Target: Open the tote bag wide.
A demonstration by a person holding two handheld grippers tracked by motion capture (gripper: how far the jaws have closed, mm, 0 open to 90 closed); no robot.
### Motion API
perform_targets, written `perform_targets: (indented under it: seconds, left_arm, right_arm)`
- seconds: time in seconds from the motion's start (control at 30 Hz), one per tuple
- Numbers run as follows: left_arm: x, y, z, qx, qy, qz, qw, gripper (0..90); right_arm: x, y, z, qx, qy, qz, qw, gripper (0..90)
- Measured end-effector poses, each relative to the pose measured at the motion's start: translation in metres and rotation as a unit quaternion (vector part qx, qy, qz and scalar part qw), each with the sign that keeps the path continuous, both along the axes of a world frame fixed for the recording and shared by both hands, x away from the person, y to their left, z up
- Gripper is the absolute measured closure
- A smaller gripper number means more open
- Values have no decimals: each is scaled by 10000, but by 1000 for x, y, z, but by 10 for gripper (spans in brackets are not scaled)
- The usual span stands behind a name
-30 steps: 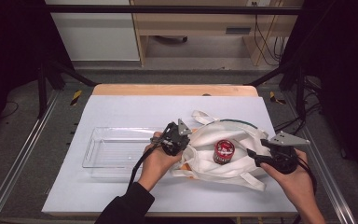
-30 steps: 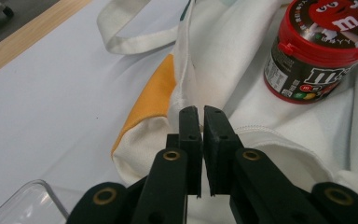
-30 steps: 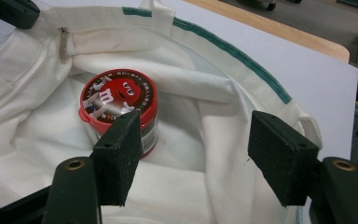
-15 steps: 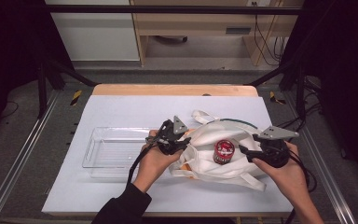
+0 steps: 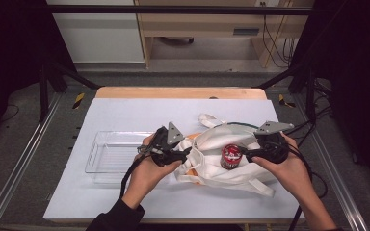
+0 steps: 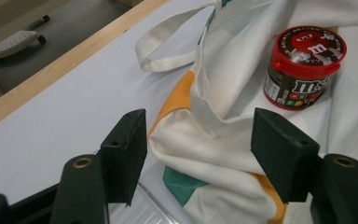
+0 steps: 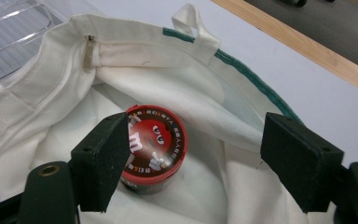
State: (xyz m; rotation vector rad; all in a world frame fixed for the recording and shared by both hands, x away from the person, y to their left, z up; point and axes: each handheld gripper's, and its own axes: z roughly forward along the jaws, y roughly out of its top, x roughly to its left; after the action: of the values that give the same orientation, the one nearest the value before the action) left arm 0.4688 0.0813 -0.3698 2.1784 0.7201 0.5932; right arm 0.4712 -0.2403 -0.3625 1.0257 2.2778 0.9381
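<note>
A white tote bag (image 5: 221, 144) with orange and green patches lies slumped on the white table top. A candy tub (image 5: 230, 155) with a red lid stands upright in its open mouth. At the bag's left edge my left gripper (image 5: 187, 154) is open; its jaws have just been opening. A fold of the bag (image 6: 214, 121) lies loose between the pads, and the tub (image 6: 303, 65) stands beyond them. My right gripper (image 5: 246, 153), just right of the tub, is open too, jaws just opening. The tub (image 7: 156, 149) sits below, by its left pad (image 7: 100, 163), untouched.
A clear plastic tray (image 5: 107, 156) sits on the table left of the bag, beside my left hand. The bag's straps (image 5: 207, 118) trail toward the far side, and another (image 5: 255, 185) toward the front. The wooden table edge (image 5: 178, 92) runs along the back.
My left gripper's jaws have spread apart and the hand has drawn back to the left from the bag. The right gripper has lifted and moved toward the far side, its jaws wider.
</note>
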Motion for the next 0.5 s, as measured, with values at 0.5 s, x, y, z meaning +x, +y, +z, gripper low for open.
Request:
perform_targets:
  seconds: [0.5]
  left_arm:
    - [-11,29,-6,-286,26,22,9996,236]
  right_arm:
    - [15,19,-4,-173,387,391,9983,159]
